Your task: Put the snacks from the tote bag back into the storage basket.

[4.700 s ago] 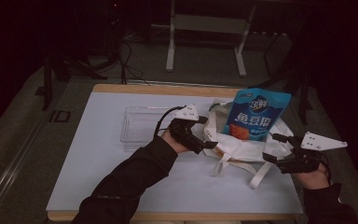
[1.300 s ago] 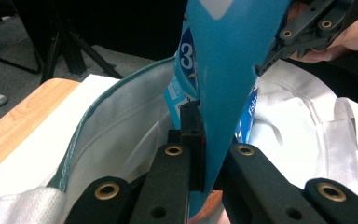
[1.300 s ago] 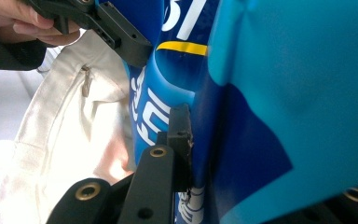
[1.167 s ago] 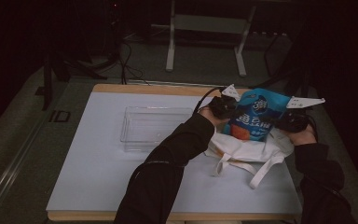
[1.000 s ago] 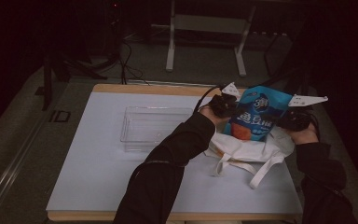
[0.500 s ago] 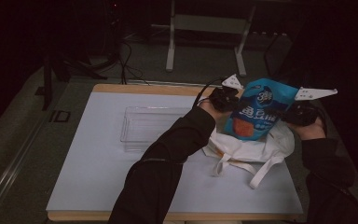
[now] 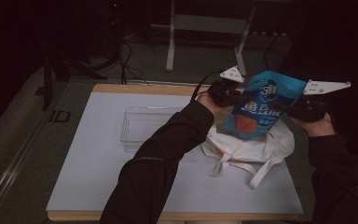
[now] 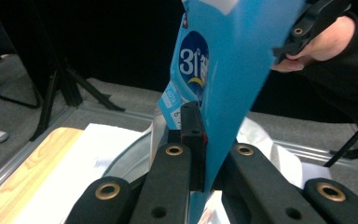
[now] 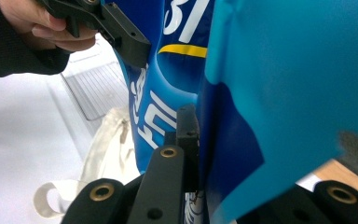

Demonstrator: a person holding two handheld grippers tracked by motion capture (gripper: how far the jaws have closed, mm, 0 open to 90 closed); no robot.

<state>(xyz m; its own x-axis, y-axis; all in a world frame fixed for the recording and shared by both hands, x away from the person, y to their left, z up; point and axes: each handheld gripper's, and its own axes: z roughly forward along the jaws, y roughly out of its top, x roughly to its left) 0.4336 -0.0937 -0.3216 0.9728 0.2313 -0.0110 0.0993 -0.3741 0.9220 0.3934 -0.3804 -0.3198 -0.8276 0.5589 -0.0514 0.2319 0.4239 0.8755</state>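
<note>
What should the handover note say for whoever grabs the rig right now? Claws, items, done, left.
Left claw: shut on the left edge of the blue snack pouch.
Right claw: shut on the pouch's right edge.
Pouch: held upright in the air between both claws, above the white tote bag, clear of it.
Tote bag: lies crumpled on the right of the white table, handles toward the near edge.
Clear plastic tray: left of the bag, nothing visible in it.
Done: pouch lifted.
Left: probably set the pouch down, perhaps in the tray; the destination is a guess.
</note>
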